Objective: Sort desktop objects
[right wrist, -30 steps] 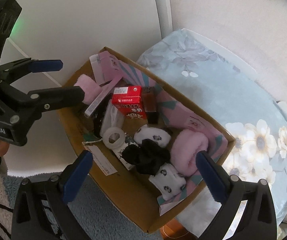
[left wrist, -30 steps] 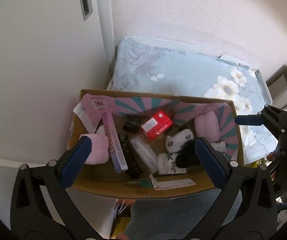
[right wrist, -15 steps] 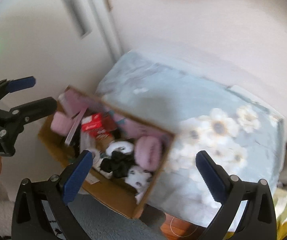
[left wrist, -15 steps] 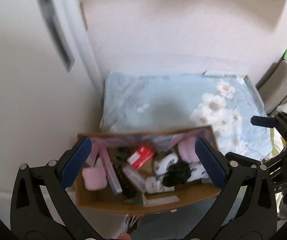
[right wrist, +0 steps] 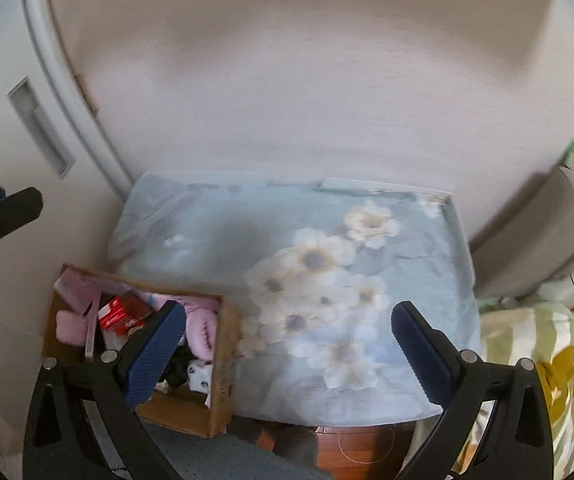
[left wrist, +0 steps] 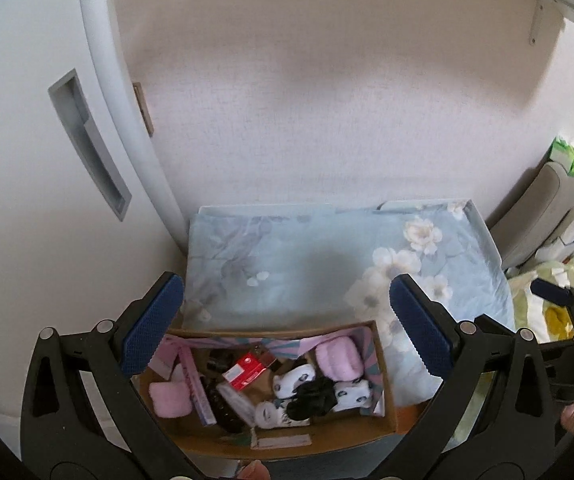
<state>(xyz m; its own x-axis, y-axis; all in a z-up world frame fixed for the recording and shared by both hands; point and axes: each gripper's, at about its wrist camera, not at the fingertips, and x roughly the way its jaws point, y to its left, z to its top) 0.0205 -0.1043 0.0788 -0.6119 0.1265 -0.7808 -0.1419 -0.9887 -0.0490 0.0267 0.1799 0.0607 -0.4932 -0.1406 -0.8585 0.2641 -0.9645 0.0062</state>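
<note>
An open cardboard box sits low at the near left corner of a table draped in a pale blue floral cloth. Inside lie a red carton, pink fluffy rolls, patterned white socks, a black scrunchie and a pink tube box. My left gripper hangs open above the box's far edge, holding nothing. My right gripper is open and empty over the cloth, its left fingertip in front of the box.
A white door with a recessed handle stands at the left, a pale wall behind the table. Grey cushions and a green packet are at the right, with a striped yellow-green fabric. Wooden floor shows under the table.
Both grippers have pulled up and back from the box, and their views have tilted toward the wall. The box now lies low in both frames. Both stay open and empty.
</note>
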